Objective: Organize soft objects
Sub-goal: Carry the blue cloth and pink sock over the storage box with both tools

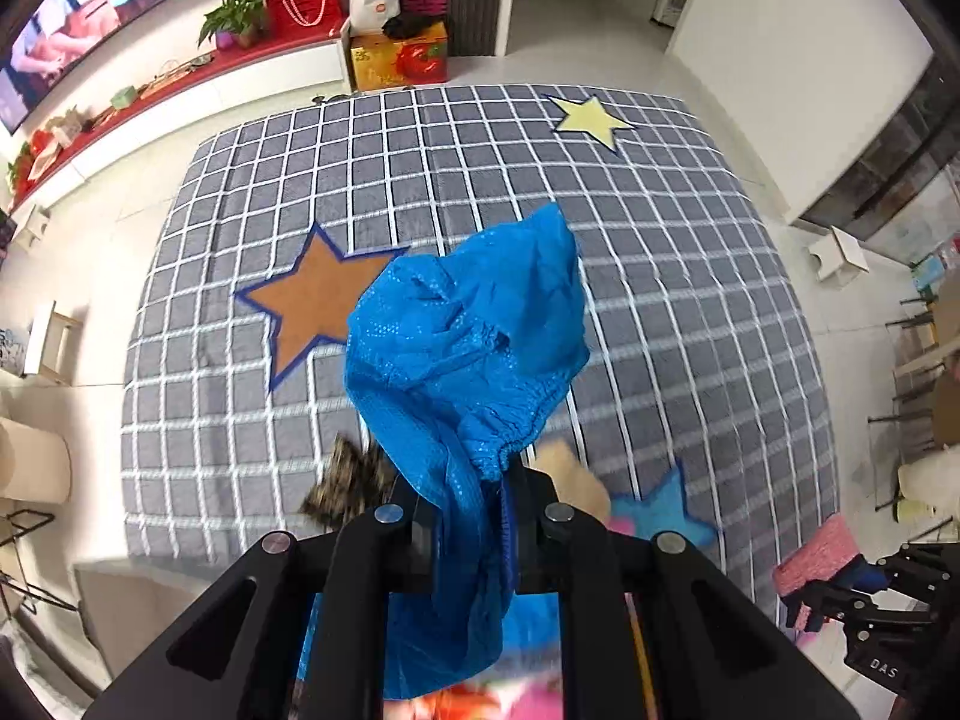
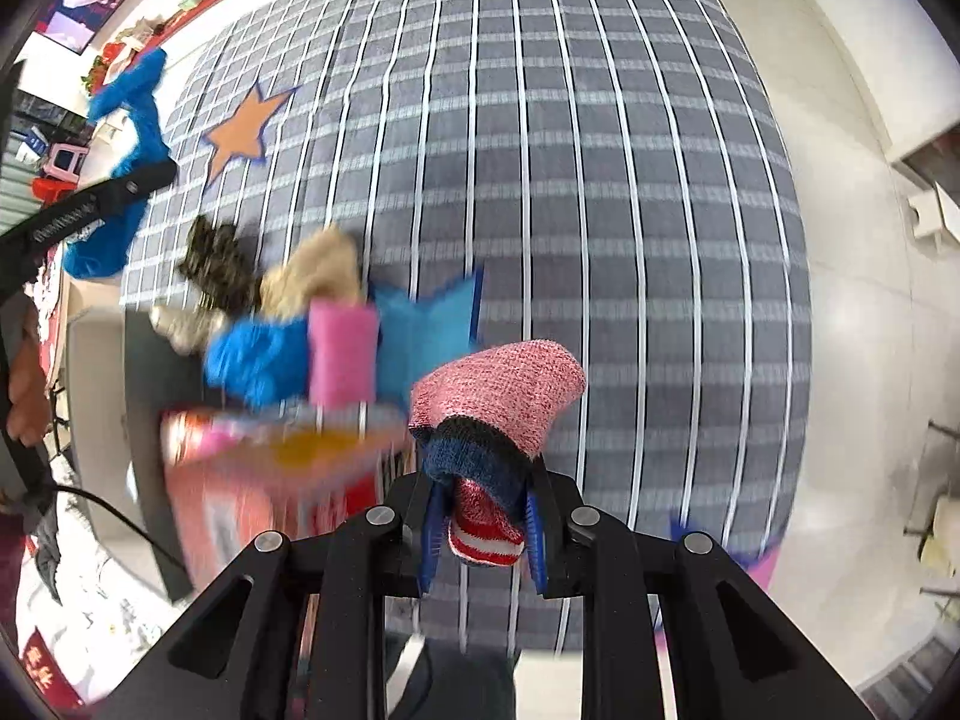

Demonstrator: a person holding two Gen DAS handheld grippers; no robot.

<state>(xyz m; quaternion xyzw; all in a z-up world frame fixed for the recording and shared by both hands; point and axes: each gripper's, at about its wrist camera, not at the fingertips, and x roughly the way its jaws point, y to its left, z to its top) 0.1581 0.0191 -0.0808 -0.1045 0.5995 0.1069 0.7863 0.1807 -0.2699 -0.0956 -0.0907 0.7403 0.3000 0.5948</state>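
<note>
A: One big checked rug (image 1: 480, 192) fills both views, grey with white lines, and it carries an orange star (image 1: 312, 300), a yellow star (image 1: 591, 120) and a blue star (image 2: 429, 336).

B: And the soft things?

A: A blurred heap sits at the near edge of the rug: a mottled dark piece (image 2: 216, 264), a tan piece (image 2: 318, 276), a blue bundle (image 2: 258, 360) and a pink roll (image 2: 342, 354), all touching or just beside each other, with the pink roll against the blue star.

B: What about the two tools?

A: The left gripper (image 1: 474, 516) is clamped on a blue cloth (image 1: 468, 348), which rises above its fingers and also drapes below them, held over the rug. The right gripper (image 2: 483, 510) has its fingers (image 2: 431, 531) pinched on a pink sock (image 2: 498, 396) with a navy band and red-and-white striped cuff, off the rug.
</note>
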